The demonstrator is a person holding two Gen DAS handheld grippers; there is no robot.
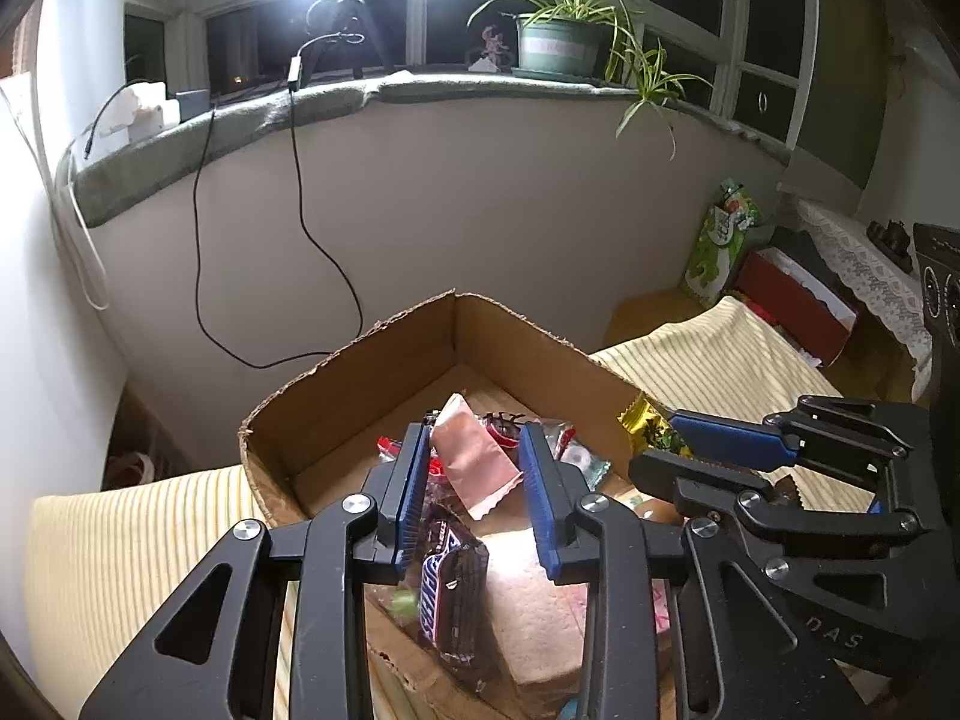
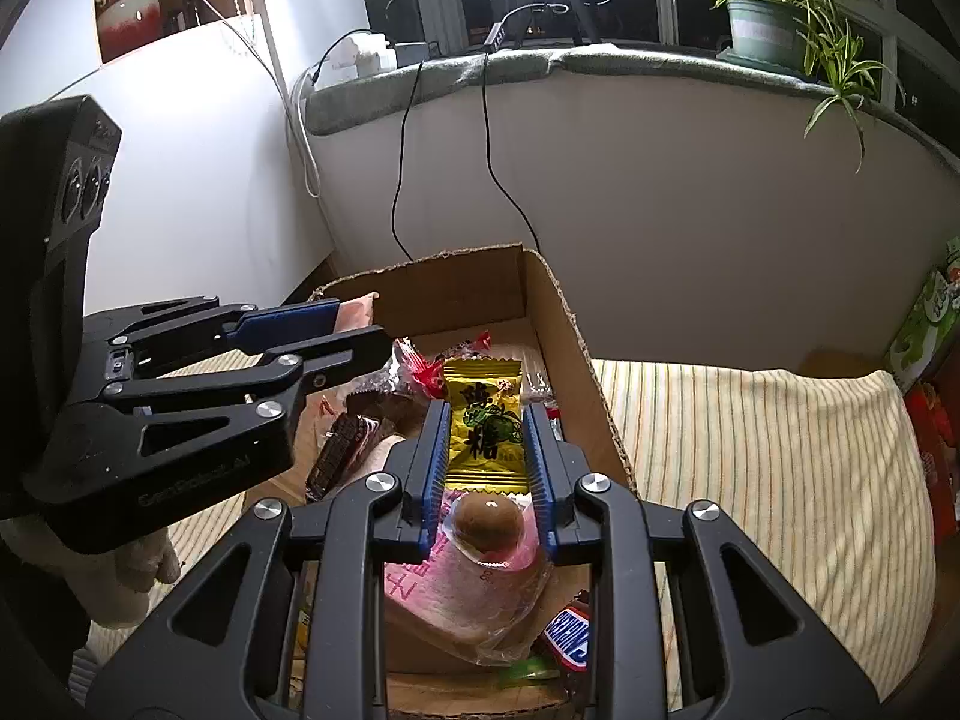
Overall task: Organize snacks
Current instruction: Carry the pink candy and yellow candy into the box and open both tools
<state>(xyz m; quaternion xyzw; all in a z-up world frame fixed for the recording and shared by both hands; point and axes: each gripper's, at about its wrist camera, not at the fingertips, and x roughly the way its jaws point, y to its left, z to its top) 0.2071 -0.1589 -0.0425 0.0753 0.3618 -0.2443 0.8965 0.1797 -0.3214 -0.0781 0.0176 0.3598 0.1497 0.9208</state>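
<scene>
A cardboard box (image 1: 360, 384) (image 2: 558, 312) holds several snacks, among them a Snickers bar (image 1: 450, 594) (image 2: 567, 636) and a bagged bun (image 2: 486, 522). My left gripper (image 1: 477, 459) is shut on a pink sachet (image 1: 474, 456) and holds it over the box; the sachet also shows in the right wrist view (image 2: 357, 312). My right gripper (image 2: 487, 447) is shut on a yellow candy packet (image 2: 483, 426) over the box; the packet also shows in the left wrist view (image 1: 651, 426).
The box sits on a yellow striped cloth (image 1: 120, 558) (image 2: 750, 456). A green snack bag (image 1: 720, 240) and a red box (image 1: 792, 300) stand at the right. A windowsill with a potted plant (image 1: 558, 42) and hanging cables (image 1: 300, 198) lies behind.
</scene>
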